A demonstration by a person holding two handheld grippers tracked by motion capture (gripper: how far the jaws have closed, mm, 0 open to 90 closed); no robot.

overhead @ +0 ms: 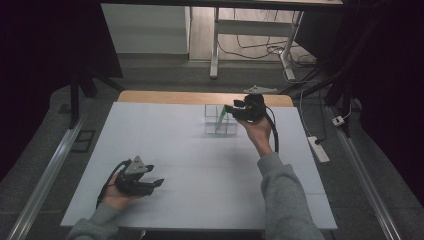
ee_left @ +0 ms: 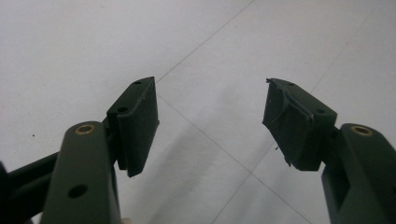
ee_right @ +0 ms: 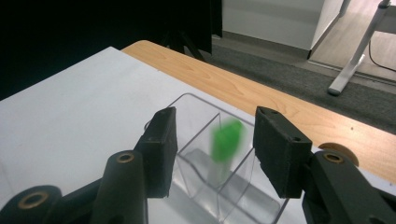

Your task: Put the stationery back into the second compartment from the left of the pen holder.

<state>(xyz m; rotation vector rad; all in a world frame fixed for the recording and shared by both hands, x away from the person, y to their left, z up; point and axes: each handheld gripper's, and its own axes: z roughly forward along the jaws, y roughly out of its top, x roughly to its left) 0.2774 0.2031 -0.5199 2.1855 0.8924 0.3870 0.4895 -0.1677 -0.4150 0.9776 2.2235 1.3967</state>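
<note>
High view: right tongs [overhead: 231, 109] raised, agape over clear box [overhead: 214, 125]; left tongs [overhead: 156, 182] low, agape.

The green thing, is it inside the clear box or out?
Inside: the green thing stands leaning in the clear box.

You have nothing to read here: no text, label, brand, number or sign is legible in any of your three views.
</note>
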